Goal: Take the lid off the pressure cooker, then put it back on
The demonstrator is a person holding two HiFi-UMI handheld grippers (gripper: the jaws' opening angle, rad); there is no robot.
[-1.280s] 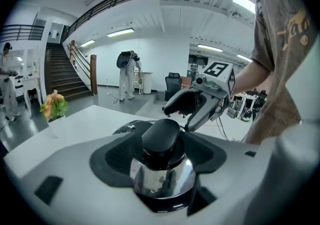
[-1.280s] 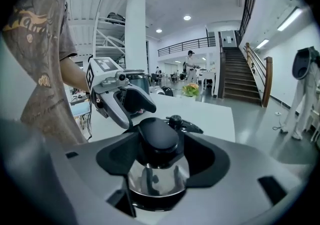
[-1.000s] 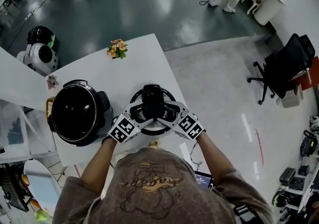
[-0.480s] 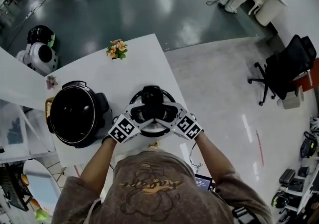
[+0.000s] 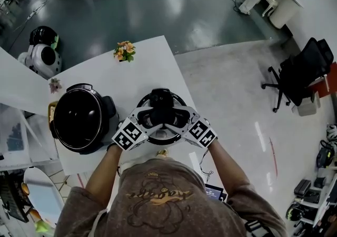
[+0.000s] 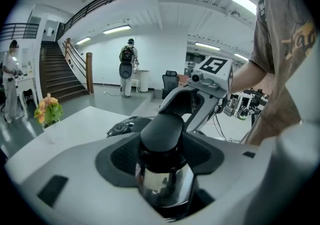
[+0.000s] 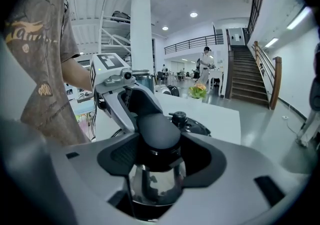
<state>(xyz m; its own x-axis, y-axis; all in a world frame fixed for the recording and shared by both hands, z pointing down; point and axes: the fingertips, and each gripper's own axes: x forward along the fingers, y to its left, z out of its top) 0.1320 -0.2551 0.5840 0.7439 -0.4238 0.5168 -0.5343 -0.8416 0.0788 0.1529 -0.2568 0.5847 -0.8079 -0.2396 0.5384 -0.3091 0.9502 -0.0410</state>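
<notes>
The round black lid (image 5: 176, 99) lies on the white table (image 5: 142, 75), to the right of the open pressure cooker (image 5: 80, 120). Its tall black handle (image 5: 161, 103) stands between both grippers. My left gripper (image 5: 149, 119) comes in from the left and my right gripper (image 5: 177, 119) from the right. In the left gripper view the dark pads (image 6: 125, 156) sit against the handle (image 6: 162, 131) above its shiny neck; these jaws have just been closing onto it. The right gripper view shows its pads (image 7: 200, 156) hugging the same handle (image 7: 155, 129).
A small pot of flowers (image 5: 124, 51) stands at the table's far edge. A black office chair (image 5: 303, 72) is on the floor to the right. The table's right edge runs close beside the lid. People stand far off across the hall.
Both grippers stay around the lid's handle. The lid and the hands have hardly shifted.
</notes>
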